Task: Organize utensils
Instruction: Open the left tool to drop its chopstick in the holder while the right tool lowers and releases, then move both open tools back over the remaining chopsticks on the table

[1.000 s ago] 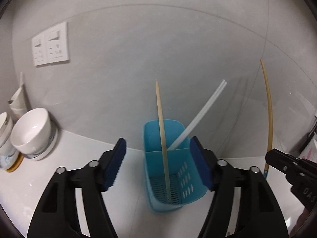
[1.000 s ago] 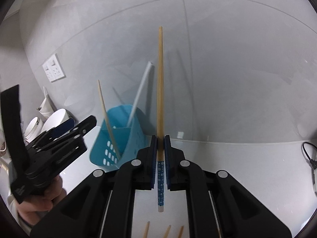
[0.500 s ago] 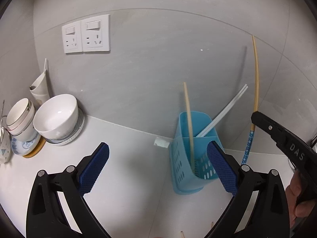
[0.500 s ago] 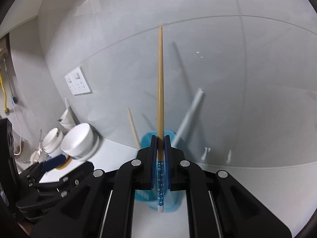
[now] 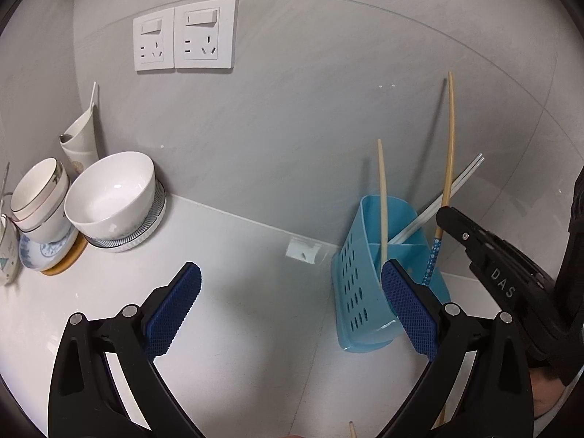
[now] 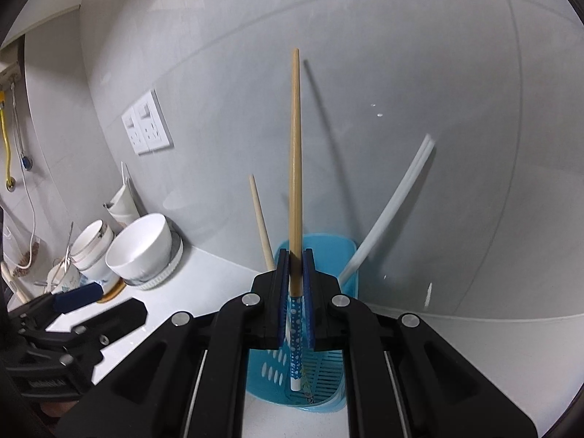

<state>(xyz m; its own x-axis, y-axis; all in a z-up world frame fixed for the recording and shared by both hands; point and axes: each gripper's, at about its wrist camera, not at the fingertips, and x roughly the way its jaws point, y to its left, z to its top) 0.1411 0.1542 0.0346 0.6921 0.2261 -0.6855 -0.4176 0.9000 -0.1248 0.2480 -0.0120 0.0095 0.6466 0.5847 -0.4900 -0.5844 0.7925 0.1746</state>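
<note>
Right gripper [image 6: 295, 292] clamps chopstick [image 6: 295, 168] upright over blue caddy [image 6: 321, 383]; left gripper [image 5: 292, 310] wide open, empty, beside it.

Bare counter [image 5: 233, 292] left of caddy [image 5: 361, 273]

2 bowls [image 5: 113, 197], 4 chopsticks [image 6: 295, 168], 1 caddy [image 5: 359, 277]

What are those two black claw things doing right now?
Left gripper: wide open after just opening, nothing between its blue pads.
Right gripper: shut on a wooden chopstick with a blue dotted handle, over the light blue plastic utensil holder.
</note>
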